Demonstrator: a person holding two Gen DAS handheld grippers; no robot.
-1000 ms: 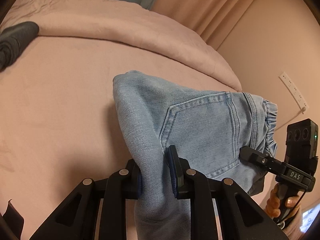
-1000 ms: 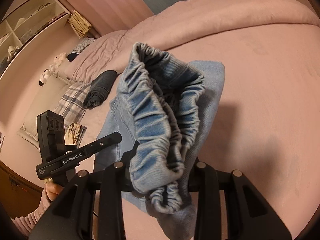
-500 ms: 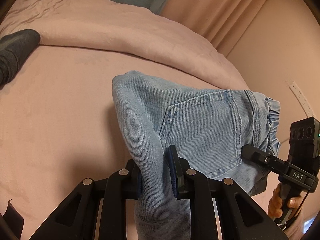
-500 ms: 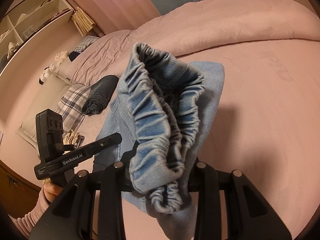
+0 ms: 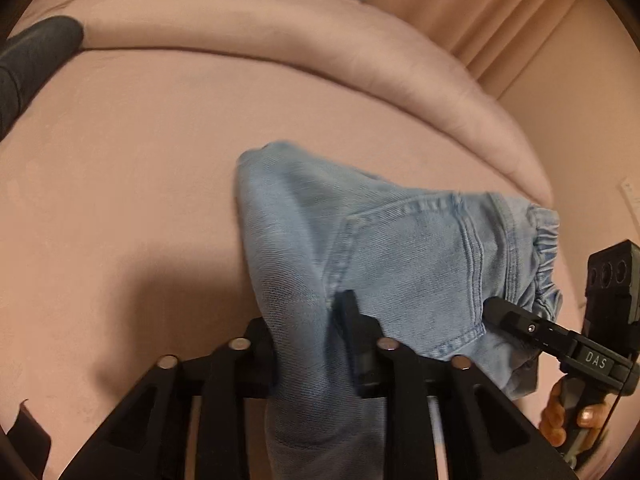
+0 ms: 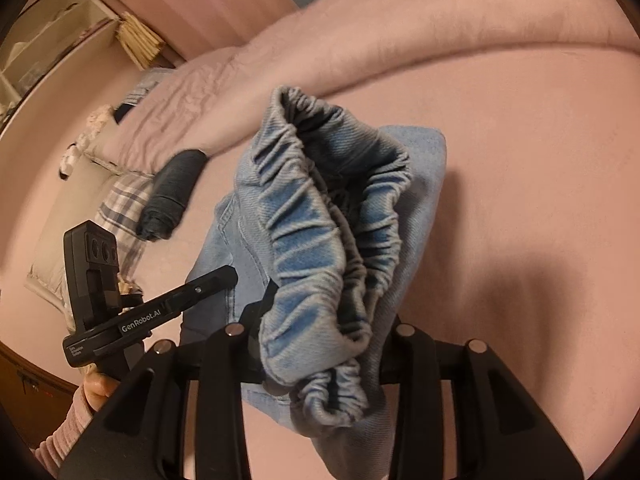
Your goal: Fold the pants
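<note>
Light blue denim pants (image 5: 400, 248) with a back pocket and a gathered elastic waistband (image 6: 320, 240) hang between my two grippers above the pink bed (image 5: 120, 160). My left gripper (image 5: 308, 320) is shut on a fold of the denim near the pocket's corner. My right gripper (image 6: 324, 336) is shut on the bunched waistband. The right gripper also shows in the left wrist view (image 5: 520, 324), and the left gripper shows in the right wrist view (image 6: 216, 280). The far end of the pants (image 5: 272, 168) rests on the bed.
A rolled pink duvet (image 5: 320, 40) lies along the far side of the bed. A dark rolled garment (image 6: 172, 192) lies at the left beside a plaid pillow (image 6: 120, 216). Curtains (image 5: 500, 8) and a wall stand behind; shelves (image 6: 48, 40) at far left.
Both grippers have moved forward and lower over the bed with the pants still held. The duvet and dark garment now sit higher in both views.
</note>
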